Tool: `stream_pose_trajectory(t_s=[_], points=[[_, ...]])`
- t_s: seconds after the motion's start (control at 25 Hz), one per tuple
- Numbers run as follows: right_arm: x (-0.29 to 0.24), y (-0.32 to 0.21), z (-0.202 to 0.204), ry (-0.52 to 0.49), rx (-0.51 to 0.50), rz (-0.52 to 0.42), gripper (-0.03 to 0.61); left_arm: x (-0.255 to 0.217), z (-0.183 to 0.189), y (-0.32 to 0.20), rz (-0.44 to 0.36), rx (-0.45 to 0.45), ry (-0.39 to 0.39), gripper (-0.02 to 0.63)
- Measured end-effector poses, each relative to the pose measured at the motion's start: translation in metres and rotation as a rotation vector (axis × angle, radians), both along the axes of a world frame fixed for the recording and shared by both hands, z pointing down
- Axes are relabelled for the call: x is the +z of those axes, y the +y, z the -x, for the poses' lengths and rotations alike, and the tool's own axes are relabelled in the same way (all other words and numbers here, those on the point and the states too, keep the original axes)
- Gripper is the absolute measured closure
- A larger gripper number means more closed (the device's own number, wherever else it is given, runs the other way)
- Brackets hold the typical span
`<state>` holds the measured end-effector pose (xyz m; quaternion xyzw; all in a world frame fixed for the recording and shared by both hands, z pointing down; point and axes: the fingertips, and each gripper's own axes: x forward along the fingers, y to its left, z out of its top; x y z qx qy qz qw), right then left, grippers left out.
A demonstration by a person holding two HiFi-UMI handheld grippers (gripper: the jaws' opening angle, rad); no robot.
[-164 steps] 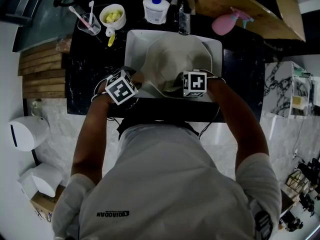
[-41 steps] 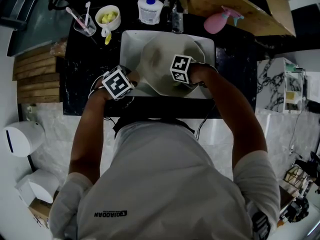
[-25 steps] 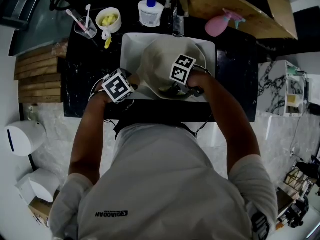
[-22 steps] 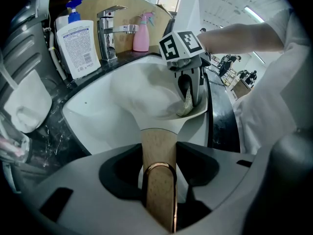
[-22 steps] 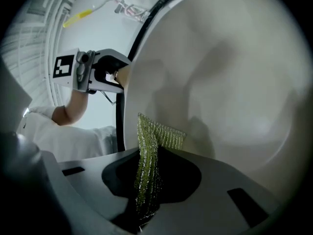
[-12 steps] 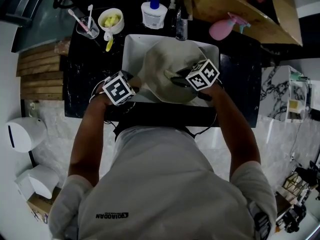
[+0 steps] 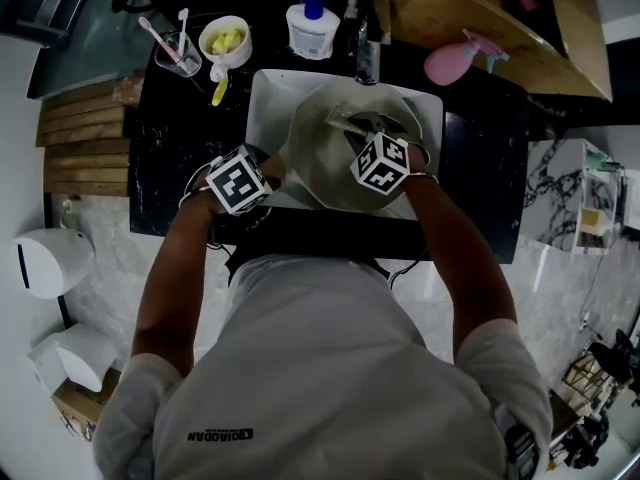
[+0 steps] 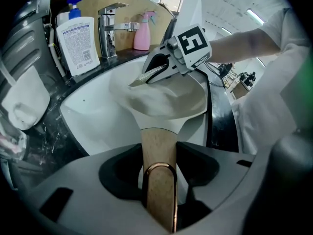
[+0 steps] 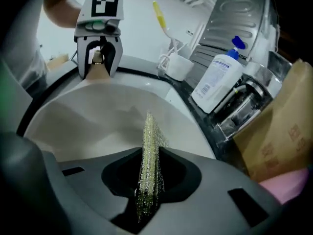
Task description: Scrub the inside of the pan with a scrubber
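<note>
Left tool (image 8: 159, 153) is clamped tight on the pan's wooden handle (image 8: 157, 136), with the pan (image 8: 161, 99) sitting in the sink (image 8: 93, 116) right ahead of it. Right tool (image 9: 149, 173) is pinched narrow on the scrubber (image 9: 150, 136), which pokes forward over the pan's inside.

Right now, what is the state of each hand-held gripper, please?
Left hand-held gripper: closed on the pan handle.
Right hand-held gripper: closed on the scrubber.
</note>
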<state>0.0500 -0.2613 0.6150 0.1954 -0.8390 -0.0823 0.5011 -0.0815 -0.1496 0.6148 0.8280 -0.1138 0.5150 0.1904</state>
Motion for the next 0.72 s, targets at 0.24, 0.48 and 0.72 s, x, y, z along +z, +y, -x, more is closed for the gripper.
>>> stream_pose_trajectory(t_s=[0.24, 0.48, 0.72], points=[[0.011, -0.016, 0.012, 0.079, -0.066, -0.089, 0.491, -0.002, -0.002, 0.002, 0.01, -0.002, 0.01, 0.394], [0.036, -0.012, 0.019, 0.137, -0.12, -0.058, 0.491, -0.009, -0.003, 0.003, 0.015, 0.007, 0.003, 0.394], [0.048, -0.011, 0.021, 0.122, -0.084, 0.025, 0.483, -0.012, -0.004, 0.003, 0.024, 0.003, 0.007, 0.394]])
